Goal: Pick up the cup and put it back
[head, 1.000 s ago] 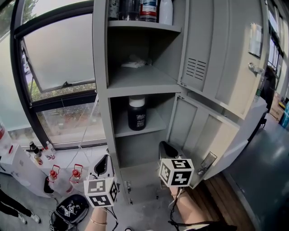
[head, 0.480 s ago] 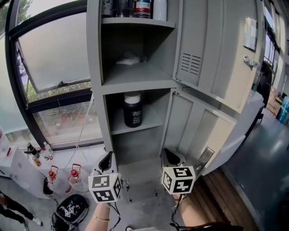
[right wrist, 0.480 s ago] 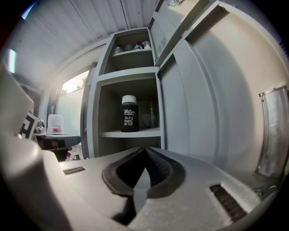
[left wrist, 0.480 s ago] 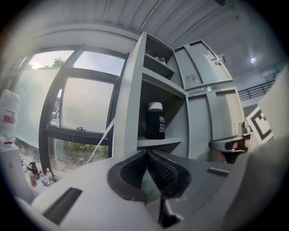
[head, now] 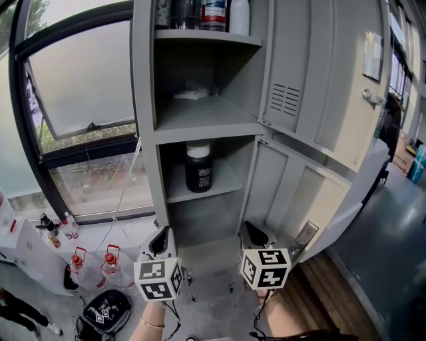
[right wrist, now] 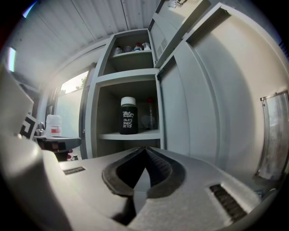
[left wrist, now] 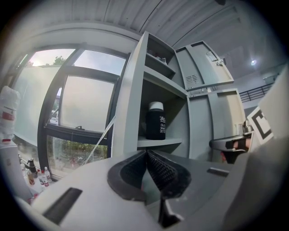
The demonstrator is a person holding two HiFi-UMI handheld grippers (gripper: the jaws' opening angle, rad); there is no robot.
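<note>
The cup is a black bottle-like cup point(head: 199, 168) with a white lid, standing upright on the lower shelf point(head: 219, 187) of an open grey metal locker; it also shows as the cup point(left wrist: 156, 121) and the cup point(right wrist: 128, 116) in the two gripper views. My left gripper point(head: 160, 240) and right gripper point(head: 253, 232) hang low in front of the locker, well below the cup and apart from it. Both are shut with nothing between the jaws: the left gripper point(left wrist: 146, 153) and the right gripper point(right wrist: 145, 150) show their pads meeting at the tips.
The locker doors point(head: 313, 113) stand open to the right. Bottles point(head: 214, 13) fill the top shelf and a white rag point(head: 193, 94) lies on the middle shelf. Small red-capped bottles point(head: 110, 260) and a black bag point(head: 103, 312) sit on the floor at left, below a window point(head: 80, 80).
The view has shifted slightly and both grippers have drifted a little lower and rightward in the head view. The cup stays on its shelf; both grippers remain shut.
</note>
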